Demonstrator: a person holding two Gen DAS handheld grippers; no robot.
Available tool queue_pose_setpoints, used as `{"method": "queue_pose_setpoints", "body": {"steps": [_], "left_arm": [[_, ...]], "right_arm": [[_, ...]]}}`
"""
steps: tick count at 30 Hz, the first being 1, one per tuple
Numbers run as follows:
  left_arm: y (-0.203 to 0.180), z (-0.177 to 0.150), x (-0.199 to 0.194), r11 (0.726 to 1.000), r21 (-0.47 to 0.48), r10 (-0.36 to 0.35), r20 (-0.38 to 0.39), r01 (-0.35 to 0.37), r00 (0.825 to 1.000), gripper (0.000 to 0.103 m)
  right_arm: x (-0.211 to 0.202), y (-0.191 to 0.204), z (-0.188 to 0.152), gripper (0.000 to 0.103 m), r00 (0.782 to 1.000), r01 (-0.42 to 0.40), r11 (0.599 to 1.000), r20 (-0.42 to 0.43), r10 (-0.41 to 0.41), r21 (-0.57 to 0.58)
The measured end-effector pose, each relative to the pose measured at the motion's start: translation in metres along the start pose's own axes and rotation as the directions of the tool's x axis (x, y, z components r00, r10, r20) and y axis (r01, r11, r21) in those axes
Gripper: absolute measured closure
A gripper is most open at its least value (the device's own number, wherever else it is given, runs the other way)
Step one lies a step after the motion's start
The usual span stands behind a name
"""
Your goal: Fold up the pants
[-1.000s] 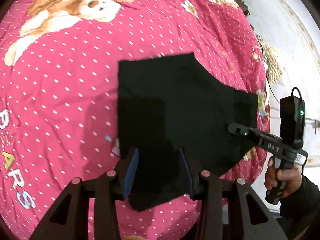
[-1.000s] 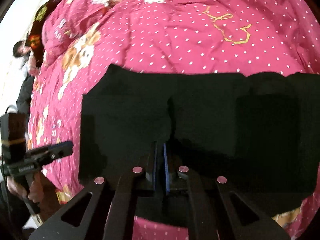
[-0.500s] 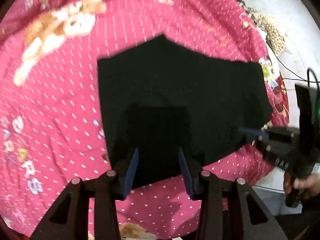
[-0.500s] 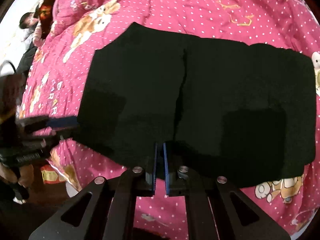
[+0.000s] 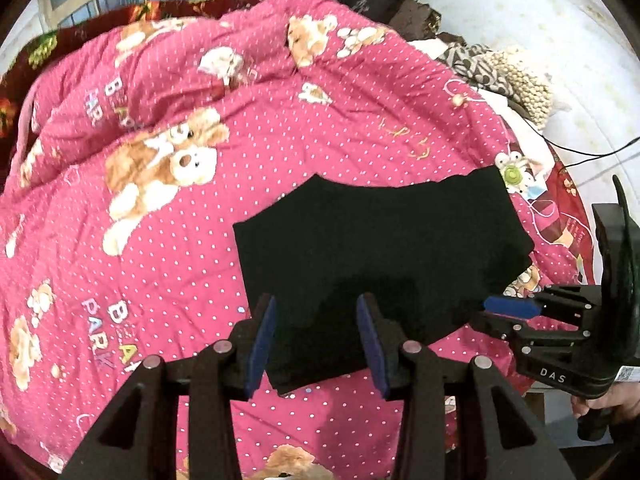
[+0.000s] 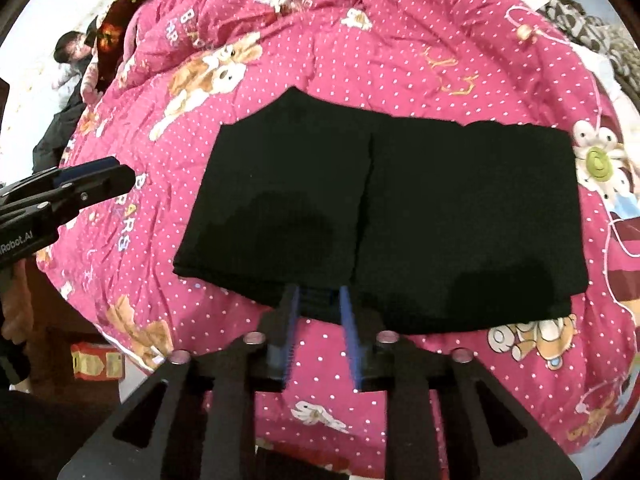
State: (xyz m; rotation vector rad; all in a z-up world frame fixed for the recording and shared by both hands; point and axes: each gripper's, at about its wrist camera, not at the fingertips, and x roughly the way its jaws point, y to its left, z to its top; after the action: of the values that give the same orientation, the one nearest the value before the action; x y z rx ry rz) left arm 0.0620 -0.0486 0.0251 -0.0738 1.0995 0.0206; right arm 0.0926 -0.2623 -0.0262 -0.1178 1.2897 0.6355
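Note:
The black pants (image 5: 380,248) lie folded flat on the pink dotted bedspread (image 5: 160,240); they also show in the right wrist view (image 6: 380,216), with a fold seam running down the middle. My left gripper (image 5: 318,344) is open and empty, raised over the pants' near left corner. My right gripper (image 6: 316,332) is open and empty, its blue pads just off the pants' near edge. The right gripper shows at the right of the left wrist view (image 5: 516,312), the left gripper at the left of the right wrist view (image 6: 80,184).
The bedspread (image 6: 440,40) carries bear prints and lettering. Piled clothes and a knitted item (image 5: 516,76) sit at the bed's far right, with a black cable beside them. A person (image 6: 76,52) lies at the far left. The bed's near edge drops to the floor.
Both grippers pulled back and up from the pants. The right gripper, shut on the pants' edge before, has opened and let go. The pants stay flat.

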Motion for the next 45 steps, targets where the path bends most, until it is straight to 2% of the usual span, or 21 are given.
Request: {"method": "queue_pose_setpoints", "body": {"steps": [8,20,38,41,45], "left_arm": [[-0.004,-0.001,-0.018,1.0,0.018,0.018,0.026,-0.018,0.999,0.058],[-0.007,0.005,-0.019,0.999,0.027,0.04,0.024,-0.04,0.999,0.058],[-0.03,0.031,0.012,0.996,0.081,0.027,-0.038,-0.024,0.999,0.058],[-0.032,0.036,0.021,0.996,0.087,0.026,-0.053,-0.022,0.998,0.058],[-0.03,0.039,0.039,0.996,0.084,0.025,-0.084,-0.018,0.996,0.058]], "right_arm": [[-0.013,0.006,-0.007,0.075,1.0,-0.002,1.0,0.021,0.001,0.025],[-0.016,0.004,-0.001,0.075,0.999,-0.004,0.999,0.032,0.002,0.045],[-0.011,-0.044,0.009,0.075,0.999,0.009,0.989,0.051,-0.017,0.147],[-0.008,-0.053,0.014,0.062,0.998,0.007,0.987,0.055,-0.016,0.16],[-0.002,-0.063,0.02,0.06,0.999,0.007,0.985,0.05,-0.016,0.173]]}}
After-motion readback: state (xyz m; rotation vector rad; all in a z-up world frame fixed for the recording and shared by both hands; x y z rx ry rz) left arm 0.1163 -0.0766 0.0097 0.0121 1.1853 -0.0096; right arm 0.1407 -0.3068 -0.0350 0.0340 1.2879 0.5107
